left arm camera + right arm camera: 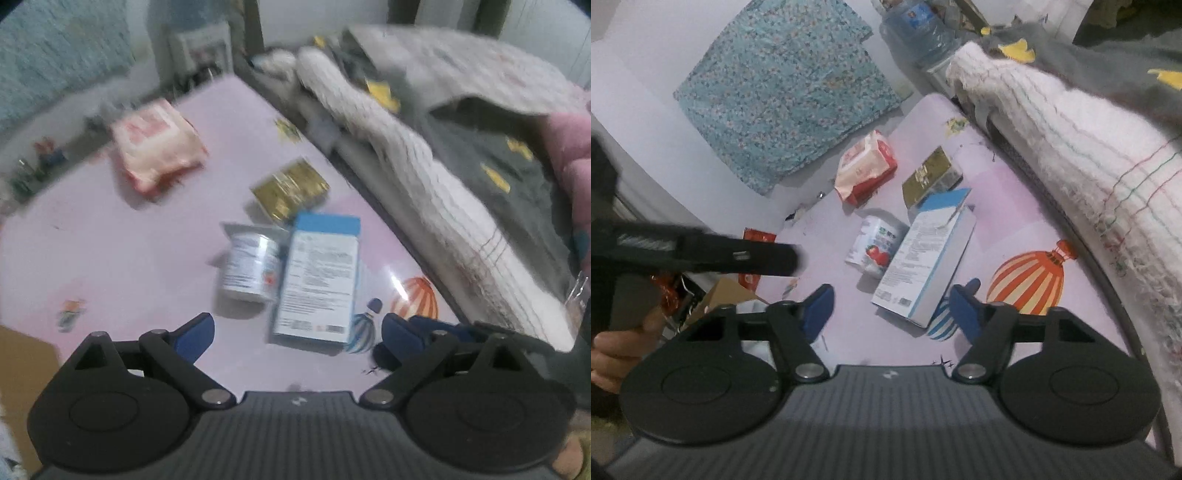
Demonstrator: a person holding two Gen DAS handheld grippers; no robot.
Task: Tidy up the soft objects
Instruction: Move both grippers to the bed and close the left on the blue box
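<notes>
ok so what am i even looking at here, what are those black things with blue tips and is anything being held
Those are two hand-held grippers carried by a person, each with a camera looking along its blue fingers. One picture is from the left gripper, the other from the right gripper. Both are open and hold nothing. On the pink table lie a blue-and-white carton, a small white yogurt cup, a gold foil packet and a red-and-white soft pack. A white knitted blanket lies alongside.
</notes>
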